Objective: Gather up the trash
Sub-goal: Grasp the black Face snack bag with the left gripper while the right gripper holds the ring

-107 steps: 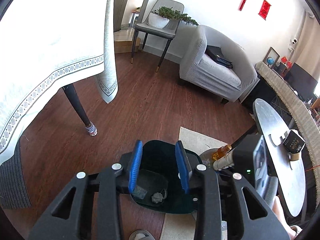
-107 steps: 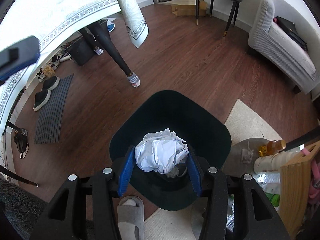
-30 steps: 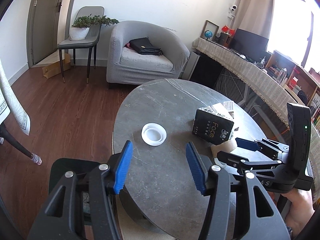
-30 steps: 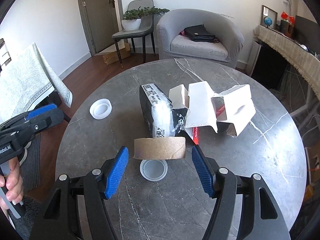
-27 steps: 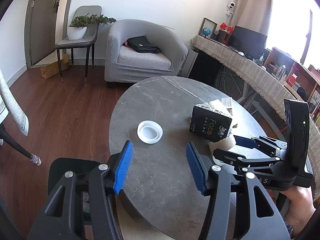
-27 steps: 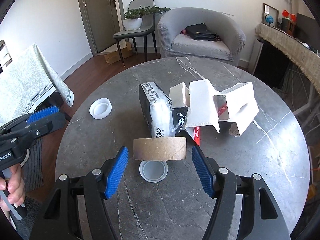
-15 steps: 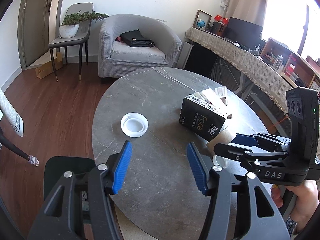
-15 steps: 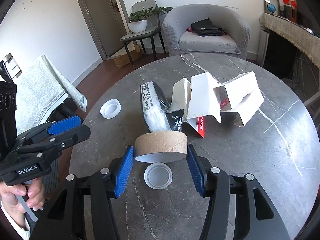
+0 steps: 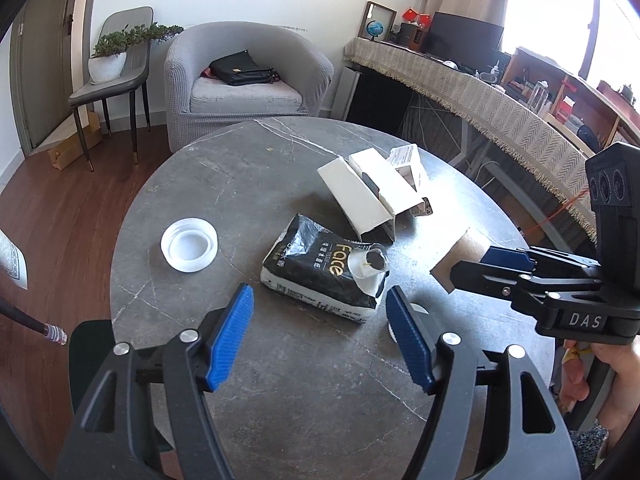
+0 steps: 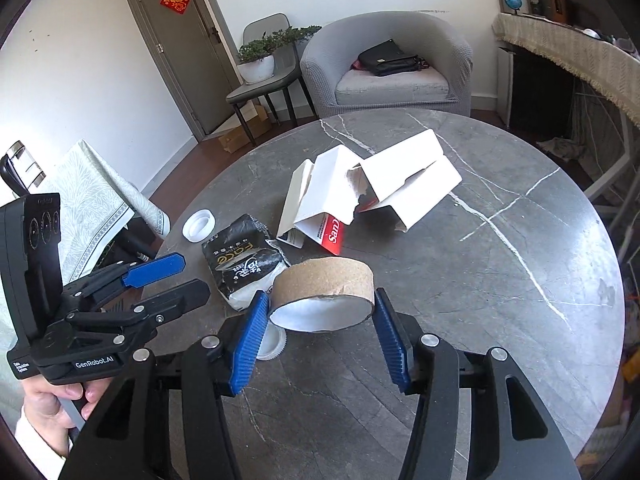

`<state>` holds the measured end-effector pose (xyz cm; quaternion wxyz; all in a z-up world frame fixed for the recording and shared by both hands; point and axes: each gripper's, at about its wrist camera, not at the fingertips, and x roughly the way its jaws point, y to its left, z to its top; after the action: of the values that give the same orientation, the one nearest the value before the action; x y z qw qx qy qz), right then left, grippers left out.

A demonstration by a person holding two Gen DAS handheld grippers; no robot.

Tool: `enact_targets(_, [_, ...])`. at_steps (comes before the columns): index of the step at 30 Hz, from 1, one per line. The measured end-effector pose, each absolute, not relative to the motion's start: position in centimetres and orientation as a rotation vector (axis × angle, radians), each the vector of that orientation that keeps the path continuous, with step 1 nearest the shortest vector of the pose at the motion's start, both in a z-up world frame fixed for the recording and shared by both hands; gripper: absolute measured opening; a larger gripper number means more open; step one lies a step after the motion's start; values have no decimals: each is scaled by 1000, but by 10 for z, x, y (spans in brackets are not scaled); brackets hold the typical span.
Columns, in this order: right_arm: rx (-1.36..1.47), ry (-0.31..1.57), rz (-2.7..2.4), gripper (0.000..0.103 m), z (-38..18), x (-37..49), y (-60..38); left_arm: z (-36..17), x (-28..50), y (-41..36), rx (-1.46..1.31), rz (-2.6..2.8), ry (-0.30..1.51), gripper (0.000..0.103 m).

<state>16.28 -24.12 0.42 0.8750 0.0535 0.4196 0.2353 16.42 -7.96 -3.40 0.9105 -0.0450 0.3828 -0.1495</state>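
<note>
On the round grey stone table (image 9: 256,168) lie a black tissue pack (image 9: 320,276), a torn white cardboard box (image 9: 372,196) and a white lid (image 9: 189,245). My left gripper (image 9: 320,336) hovers just short of the tissue pack. Its jaws are opening and nothing is pressed between them. My right gripper (image 10: 318,332) is shut on a brown cardboard tape ring (image 10: 324,292), held tilted above the table. A small white cap (image 10: 272,344) lies under the ring, partly hidden. The same ring (image 9: 460,248) shows at the right of the left wrist view. A dark bin (image 9: 86,356) stands on the floor below the table's left edge.
A grey armchair (image 9: 244,80) with a black bag stands behind the table, and a chair with a potted plant (image 9: 112,56) to its left. A long draped counter (image 9: 480,96) runs along the right. A cloth-covered table (image 10: 92,200) is at the left.
The right gripper closed on the cardboard ring and lifted it off the table, tilting it. The left gripper came closer to the tissue pack and its jaws spread wider.
</note>
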Motion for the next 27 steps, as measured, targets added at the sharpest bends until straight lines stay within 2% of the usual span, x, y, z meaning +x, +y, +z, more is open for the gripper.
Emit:
enact_targets(2, [121, 873, 490, 54, 4, 162, -247, -33, 168, -85, -63, -296, 777, 80])
enact_targets(7, [139, 869, 497, 54, 6, 160, -256, -36, 181, -97, -32, -328, 790, 86])
enact_targets(27, [170, 868, 511, 54, 6, 151, -281, -53, 222, -108, 100, -332, 863, 88])
